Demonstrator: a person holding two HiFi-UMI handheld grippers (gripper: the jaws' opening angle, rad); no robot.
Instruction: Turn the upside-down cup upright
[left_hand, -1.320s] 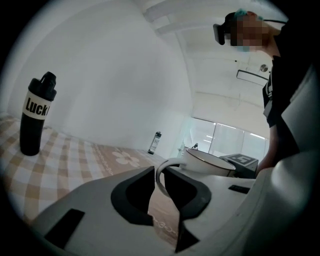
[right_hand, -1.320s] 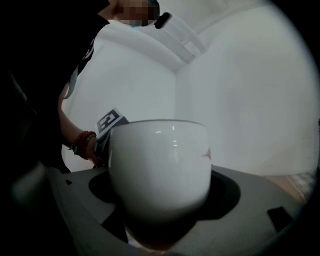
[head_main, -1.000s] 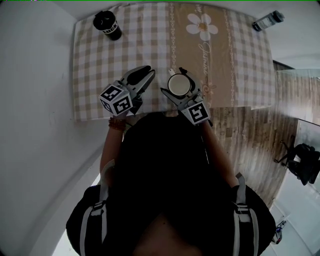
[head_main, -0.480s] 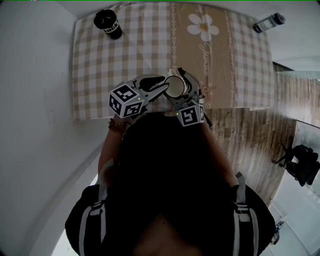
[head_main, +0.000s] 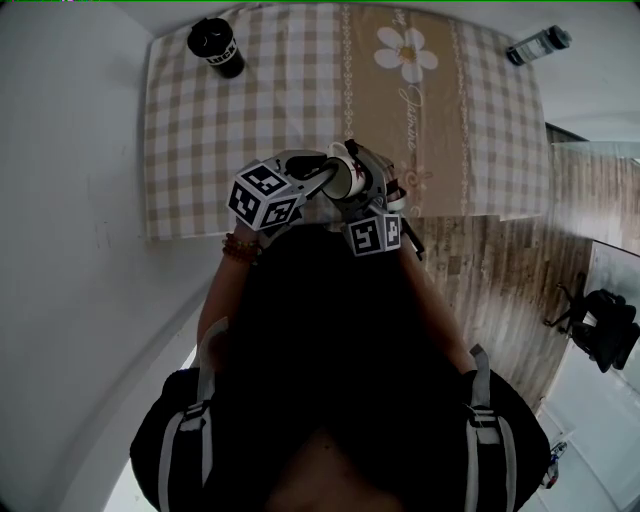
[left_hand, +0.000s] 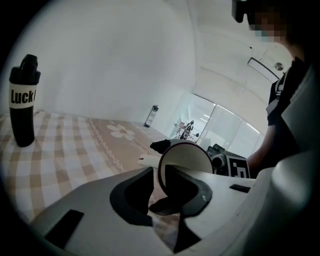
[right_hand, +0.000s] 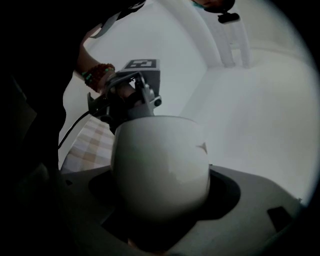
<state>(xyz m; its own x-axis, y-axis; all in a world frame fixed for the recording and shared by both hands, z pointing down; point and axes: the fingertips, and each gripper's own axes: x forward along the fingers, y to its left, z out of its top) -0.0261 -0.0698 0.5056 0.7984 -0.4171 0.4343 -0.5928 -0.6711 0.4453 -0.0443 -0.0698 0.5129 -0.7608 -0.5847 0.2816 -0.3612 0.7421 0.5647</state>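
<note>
Your right hand-held gripper (head_main: 357, 172) is clamped on the body of the cup (head_main: 340, 178), holding it off the bench (head_main: 250, 100) above the near edge. The cup is tipped on its side, mouth toward your left hand-held gripper (left_hand: 167, 192). That gripper's jaws are closing with the rim wall between them, not yet plainly pinching. I judge the turn about half done; uprighting and setting down remain.

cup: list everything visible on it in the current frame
The cup is white and glossy, ceramic by the look, round-bodied, with a thin dark-red line at the rim and a red mark on its side. It is tipped sideways over the checked tablecloth, mouth facing the left claw. The right claw grips its body. The left claw is closing with the rim wall between its jaws, one jaw inside the mouth.
</note>
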